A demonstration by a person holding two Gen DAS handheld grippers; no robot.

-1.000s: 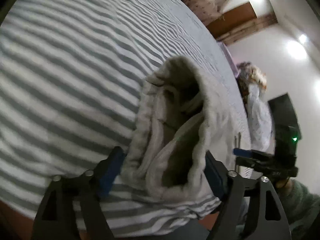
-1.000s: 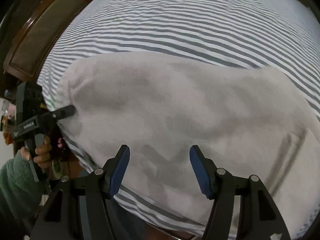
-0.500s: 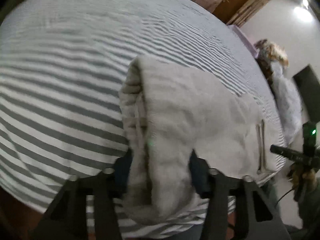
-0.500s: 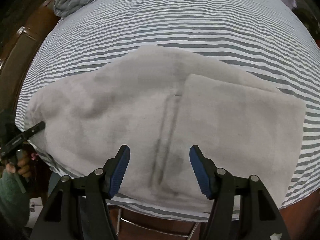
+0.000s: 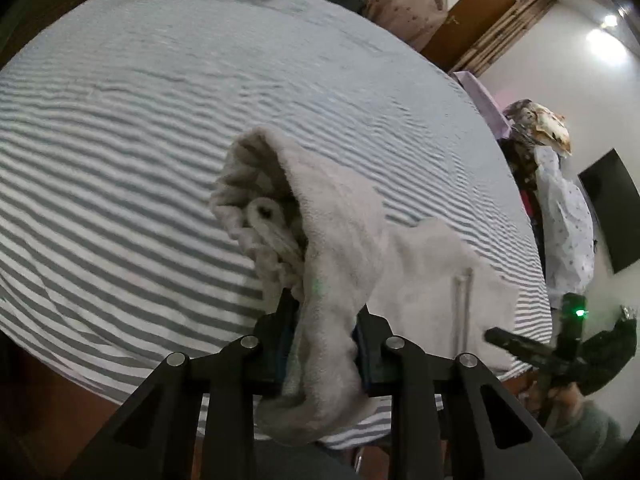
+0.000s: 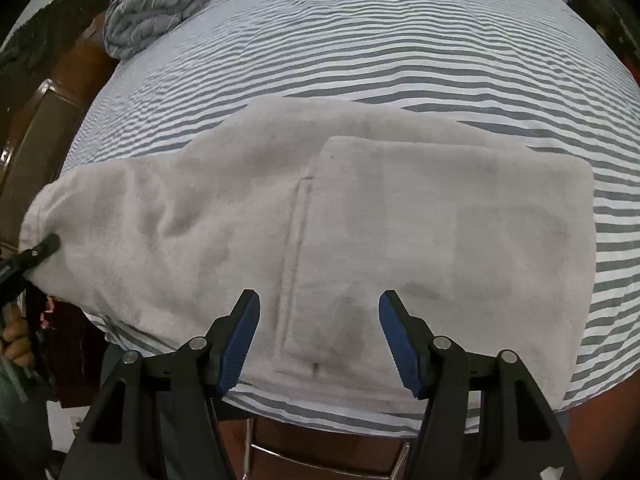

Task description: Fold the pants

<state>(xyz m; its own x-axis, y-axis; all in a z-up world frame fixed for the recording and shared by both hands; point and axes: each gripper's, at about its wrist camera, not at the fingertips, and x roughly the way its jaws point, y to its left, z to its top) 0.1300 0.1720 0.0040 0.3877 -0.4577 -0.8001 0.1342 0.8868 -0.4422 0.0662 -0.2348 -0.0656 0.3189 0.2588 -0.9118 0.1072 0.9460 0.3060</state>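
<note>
While left tool (image 5: 324,344) pinches pants (image 6: 360,232) waistband, right tool (image 6: 320,332) spread above, striped bedsheet (image 6: 400,40) beneath, crumpled blanket (image 6: 160,4) beyond

The pants (image 6: 320,216) lie on the bed (image 6: 400,40), a bundled blanket (image 6: 160,4) behind them at the bed's far left.

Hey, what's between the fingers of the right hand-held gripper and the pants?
Nothing. In the right wrist view the right hand-held gripper hangs open above the pants, with only bare fleece showing between its fingers.
</note>
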